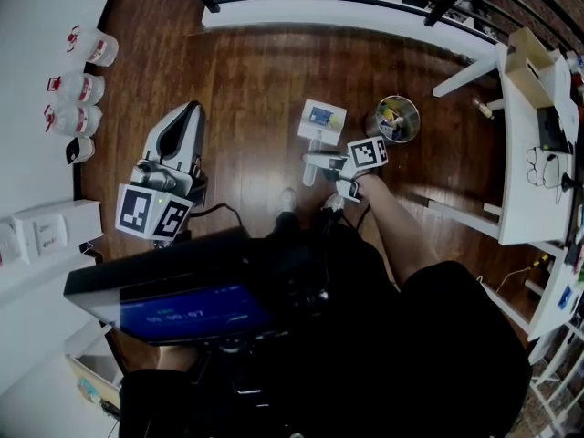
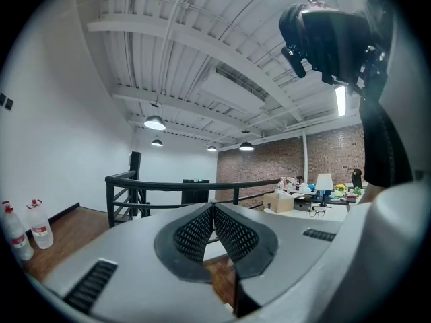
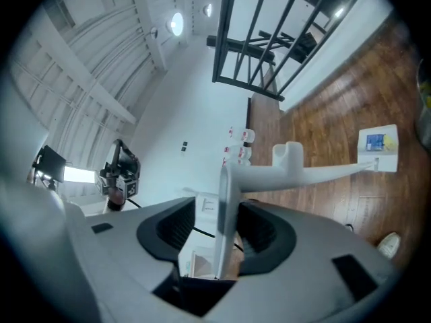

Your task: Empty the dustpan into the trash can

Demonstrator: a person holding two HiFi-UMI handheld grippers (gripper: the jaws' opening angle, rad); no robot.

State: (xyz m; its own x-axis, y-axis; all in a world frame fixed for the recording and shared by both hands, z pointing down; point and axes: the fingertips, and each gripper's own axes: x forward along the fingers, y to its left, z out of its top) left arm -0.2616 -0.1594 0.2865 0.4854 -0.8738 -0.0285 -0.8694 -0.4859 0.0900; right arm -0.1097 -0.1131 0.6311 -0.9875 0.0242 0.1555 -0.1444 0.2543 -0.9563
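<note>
By my reading you are at the pick-up, and nothing of the emptying shows as done; the white dustpan (image 1: pixel 321 119) lies flat on the wooden floor (image 1: pixel 255 71), just beside the round metal trash can (image 1: pixel 416 126) and not over it; a blue and yellow patch sits on the pan, and whether that is litter or a label I cannot tell. Your right gripper (image 3: pixel 217 212) has the dustpan's long handle (image 3: pixel 316 175) between its jaws, but a gap shows on one side of it, so the jaws stand open round the handle rather than clamped on it; your left gripper (image 2: pixel 213 207) is closed on nothing, well off to the left and aimed at the black railing (image 2: pixel 168 184). Left to do, as I judge it: close on the handle; lift the pan; carry it over the can's mouth; tip it out.
</note>
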